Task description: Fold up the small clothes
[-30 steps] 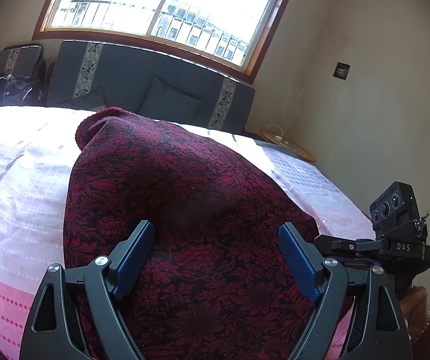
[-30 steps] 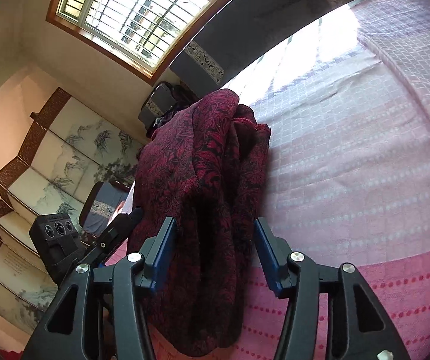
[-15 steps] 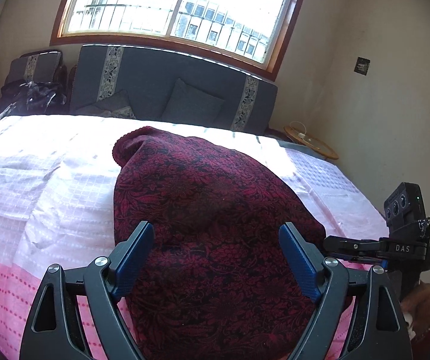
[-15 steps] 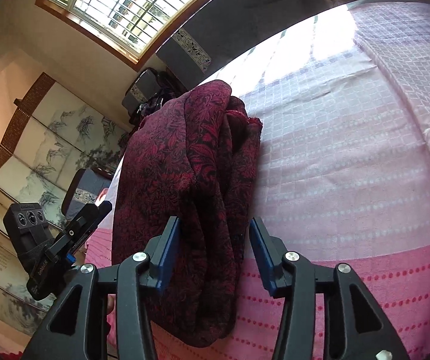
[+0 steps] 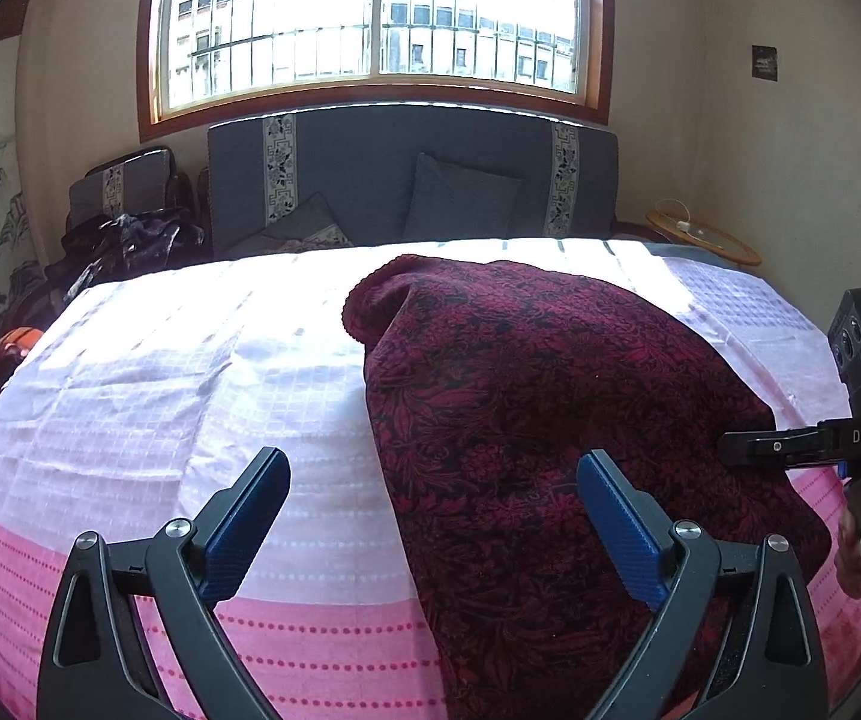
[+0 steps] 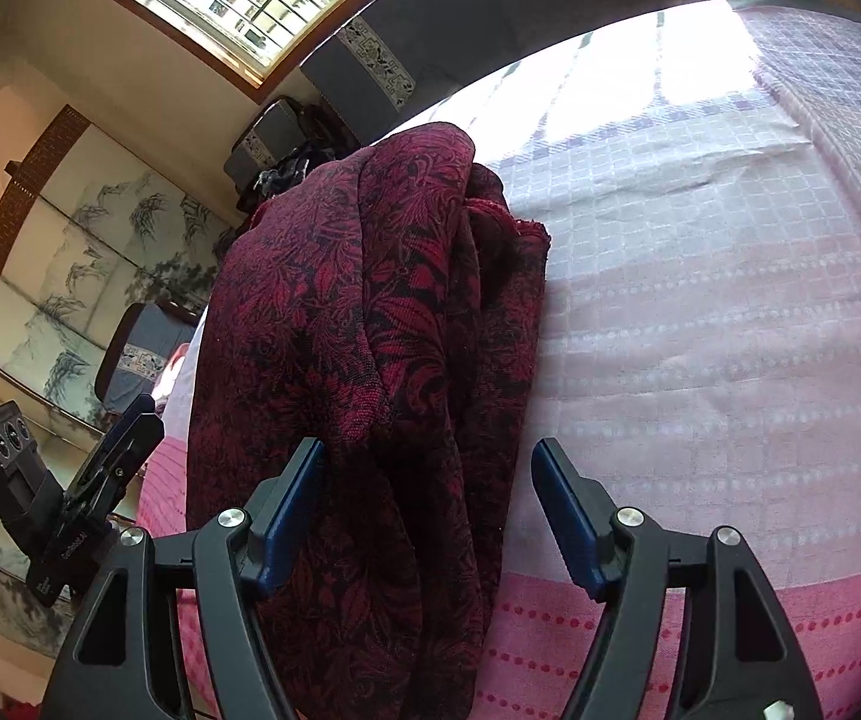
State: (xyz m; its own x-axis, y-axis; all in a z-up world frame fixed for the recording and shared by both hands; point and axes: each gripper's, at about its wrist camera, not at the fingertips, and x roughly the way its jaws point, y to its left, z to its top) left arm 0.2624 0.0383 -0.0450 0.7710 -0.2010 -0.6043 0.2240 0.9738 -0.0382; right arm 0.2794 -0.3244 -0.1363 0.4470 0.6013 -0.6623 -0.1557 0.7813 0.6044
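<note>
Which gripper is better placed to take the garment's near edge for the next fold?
Right, probably. The right gripper straddles the garment, its jaws opening with bunched cloth between them. The left gripper has mostly bedsheet in its opening gap; only the cloth's left edge lies between its fingers.

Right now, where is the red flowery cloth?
The red flowery cloth lies on the pink and white bedspread, right of middle in the left wrist view, with the grey sofa and window behind it.

White letters "DAS" stand on the black bracket of the right gripper (image 5: 814, 441), at three o'clock in the left wrist view.
</note>
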